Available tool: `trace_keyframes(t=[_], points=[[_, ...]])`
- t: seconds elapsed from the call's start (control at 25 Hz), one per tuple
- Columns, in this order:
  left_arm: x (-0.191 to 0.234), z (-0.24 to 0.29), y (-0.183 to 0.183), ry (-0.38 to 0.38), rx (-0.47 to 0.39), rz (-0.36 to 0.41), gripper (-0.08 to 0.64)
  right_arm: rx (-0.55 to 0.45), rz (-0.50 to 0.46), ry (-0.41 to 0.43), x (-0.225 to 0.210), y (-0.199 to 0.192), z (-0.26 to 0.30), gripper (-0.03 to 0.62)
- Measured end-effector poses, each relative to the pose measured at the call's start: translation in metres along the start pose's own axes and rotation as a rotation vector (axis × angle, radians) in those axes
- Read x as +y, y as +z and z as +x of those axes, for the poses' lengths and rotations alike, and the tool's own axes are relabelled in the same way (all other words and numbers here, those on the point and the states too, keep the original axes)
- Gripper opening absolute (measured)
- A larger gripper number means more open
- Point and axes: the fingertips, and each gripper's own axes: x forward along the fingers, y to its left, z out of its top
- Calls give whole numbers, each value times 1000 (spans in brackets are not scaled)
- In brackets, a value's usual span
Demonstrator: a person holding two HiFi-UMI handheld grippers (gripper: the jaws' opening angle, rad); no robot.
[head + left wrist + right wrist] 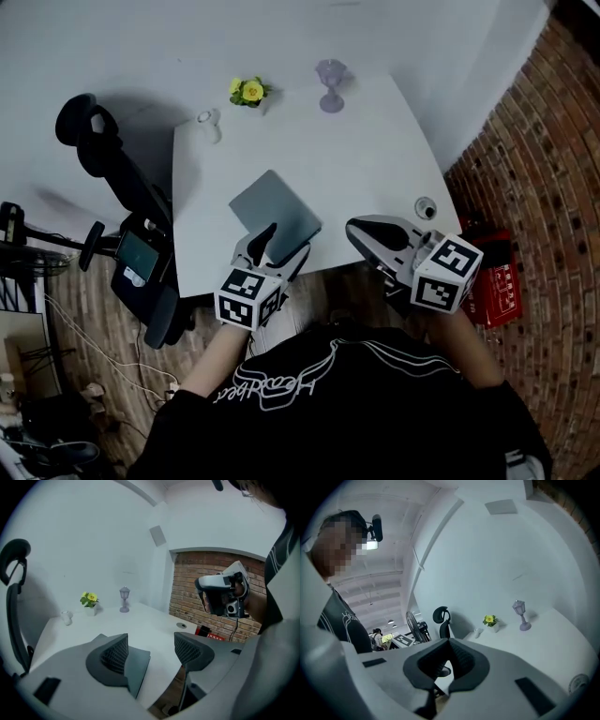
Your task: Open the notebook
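A closed grey notebook [275, 212] lies flat on the white table [375, 159], close to its near edge. My left gripper [282, 246] hovers open over the notebook's near corner, one finger above the cover and the other past the table edge. In the left gripper view the notebook [137, 663] shows between and under the spread jaws of the left gripper [151, 649], with nothing gripped. My right gripper [357, 231] is held up in the air off the table's near edge, right of the notebook. In its own view the right gripper [449, 642] has its jaw tips together and holds nothing.
At the table's far side stand a yellow flower pot [248, 92], a purple lamp-shaped ornament [330, 84] and a small white cup [207, 120]. A cable grommet [426, 206] sits near the right edge. A black office chair [122, 216] stands left; a brick wall [539, 141] and red box [495, 272] right.
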Motion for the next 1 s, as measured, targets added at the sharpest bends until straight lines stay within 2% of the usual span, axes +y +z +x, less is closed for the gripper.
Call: trace_keyframes(t=[0.24,0.56,0.76,1.0], points=[[4,35,-23,39,59,2,327,35,-3,21,-29,-1,-5,3],[16,71,-55,87,130,54,327,85,30,29,-52,-19,-1,2],[22,82,-74,100,172,47,325,100,50,14,-62,-26,-5,2],[28,95,-88,139,211,153,285,101,91,-12,-73,-34,-14,2]])
